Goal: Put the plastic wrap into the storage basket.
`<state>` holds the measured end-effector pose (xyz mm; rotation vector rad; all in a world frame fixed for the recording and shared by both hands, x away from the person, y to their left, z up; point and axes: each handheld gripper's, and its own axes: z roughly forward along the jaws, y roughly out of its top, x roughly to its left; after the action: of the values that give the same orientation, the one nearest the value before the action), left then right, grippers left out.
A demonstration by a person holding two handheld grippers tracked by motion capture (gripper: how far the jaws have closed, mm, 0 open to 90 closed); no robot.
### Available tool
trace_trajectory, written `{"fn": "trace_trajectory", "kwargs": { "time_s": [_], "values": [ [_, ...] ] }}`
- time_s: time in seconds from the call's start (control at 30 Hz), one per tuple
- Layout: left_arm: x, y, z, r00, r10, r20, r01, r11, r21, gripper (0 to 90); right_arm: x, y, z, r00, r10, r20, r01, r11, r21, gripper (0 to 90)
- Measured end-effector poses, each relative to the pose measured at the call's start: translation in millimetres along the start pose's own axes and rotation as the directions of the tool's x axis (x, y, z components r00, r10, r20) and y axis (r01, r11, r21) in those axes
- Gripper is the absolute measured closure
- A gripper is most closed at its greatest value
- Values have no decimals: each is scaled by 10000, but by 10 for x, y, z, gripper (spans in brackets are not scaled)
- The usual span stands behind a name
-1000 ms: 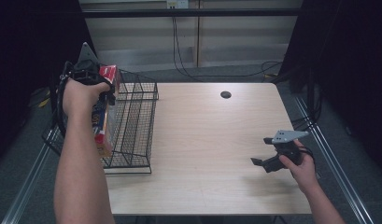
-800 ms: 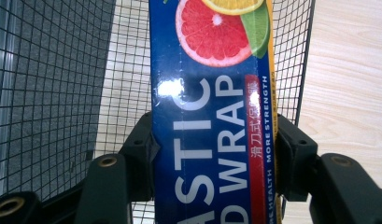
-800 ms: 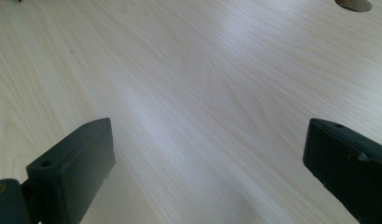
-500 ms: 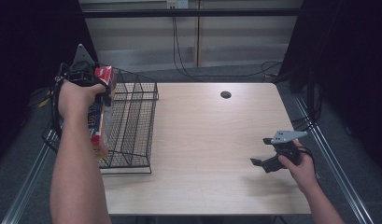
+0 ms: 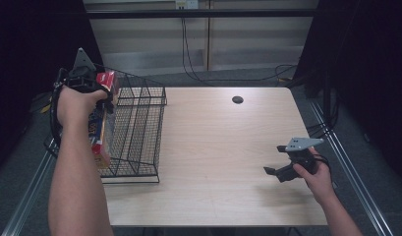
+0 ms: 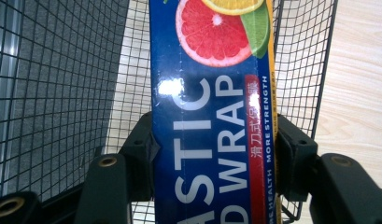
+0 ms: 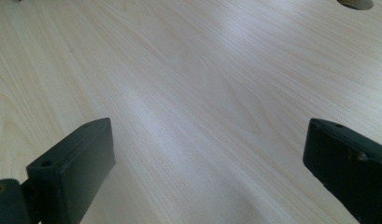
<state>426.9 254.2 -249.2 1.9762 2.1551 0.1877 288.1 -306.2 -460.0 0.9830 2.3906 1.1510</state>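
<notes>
My left gripper (image 6: pixel 212 154) had its jaws clamped on a plastic wrap box (image 6: pixel 212 116), one black jaw pressed flat on each long side, box running lengthwise away from the cam. Box face was dark blue w/ white lettering, a red strip w/ small print along one edge, and cut citrus (grapefruit, orange, lime) pictured at the far end. In the high view the same box (image 5: pixel 101 129) hung end-down from the gripper (image 5: pixel 106 93), lower end inside the black wire basket (image 5: pixel 139 128) by its left wall; whether it touched the basket bottom, I couldn't tell. Wire mesh showed behind and on both sides of the box in the left gripper view. Basket sat on the left part of the light wood table (image 5: pixel 223 162), its left side at the table edge. My left hand (image 5: pixel 75 101) was raised over the basket, forearm coming up from the bottom of the high view. My right gripper (image 5: pixel 276 172) had jaws spread wide apart w/ nothing between them, just bare tabletop (image 7: pixel 202 93); it was low over the table's right side, well apart from the basket, right hand (image 5: pixel 314 174) around the grip. A round cable hole (image 5: pixel 237 100) sat near the table's far edge.
</notes>
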Motion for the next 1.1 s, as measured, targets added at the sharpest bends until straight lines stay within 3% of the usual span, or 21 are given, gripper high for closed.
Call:
{"fn": "trace_trajectory", "kwargs": {
  "time_s": [0.07,0.27,0.33,0.63,0.7,0.73,1.1],
  "values": [
    [9,-5,10,9998,-202,2,202,9997,-132,439,1,0,1,10000,-15,14,15,10000,19,18],
    [63,-3,12,9999,-120,-106,119,9999,-83,438,2,-1,-2,10000,-28,23,28,10000,30,18],
    [69,-3,23,9996,-261,-57,260,9996,-51,439,3,-3,-2,10000,-55,25,55,10000,37,18],
    [135,24,67,9999,-8,-160,10,9999,135,437,3,-12,-2,10000,-2,46,2,10000,30,18],
    [135,28,87,9996,-218,-160,220,9997,129,437,0,-19,2,10000,-55,82,54,9999,97,18],
    [145,33,112,9992,-218,-334,221,9997,84,437,0,-19,2,9999,-53,87,52,9999,90,18],
    [210,50,220,9989,-126,-441,140,9994,327,435,-2,-29,1,10000,-12,18,12,10000,77,18]
  ]
}}
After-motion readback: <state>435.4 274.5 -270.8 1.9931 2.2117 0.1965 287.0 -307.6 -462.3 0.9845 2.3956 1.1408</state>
